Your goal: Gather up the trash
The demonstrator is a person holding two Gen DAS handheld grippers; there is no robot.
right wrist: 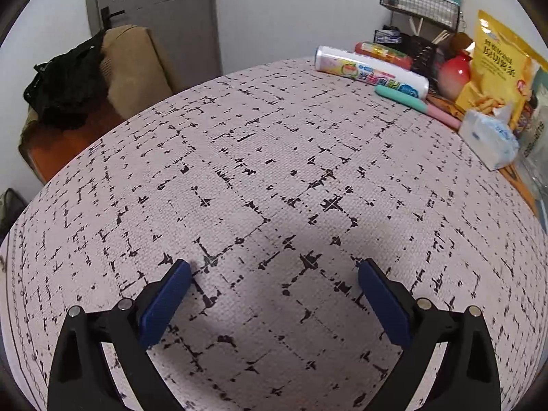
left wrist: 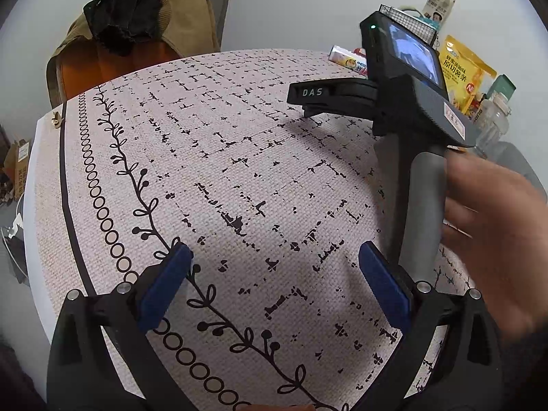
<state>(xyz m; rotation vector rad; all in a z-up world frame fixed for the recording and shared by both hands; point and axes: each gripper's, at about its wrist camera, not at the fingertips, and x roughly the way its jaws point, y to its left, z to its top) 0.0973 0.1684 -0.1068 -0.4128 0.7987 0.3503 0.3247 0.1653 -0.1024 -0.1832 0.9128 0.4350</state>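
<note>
My left gripper (left wrist: 274,274) hangs open low over the patterned tablecloth (left wrist: 239,171), with nothing between its blue pads. The right gripper (left wrist: 303,101) shows side-on at the right of the left wrist view. Its grey handle stands upright, and a person's hand (left wrist: 489,226) is spread beside the handle without clasping it. In the right wrist view that gripper (right wrist: 274,284) is open over the bare cloth (right wrist: 274,171), holding nothing. No loose trash shows on the cloth near either gripper.
Along the back right edge lie a white wrapped roll (right wrist: 370,70), a red roll (right wrist: 382,53), a teal and pink pen (right wrist: 414,104), a tissue pack (right wrist: 489,140) and a yellow snack bag (right wrist: 496,65). A wire rack (right wrist: 421,3) stands behind them. A chair with clothes (right wrist: 85,78) is beyond the far edge.
</note>
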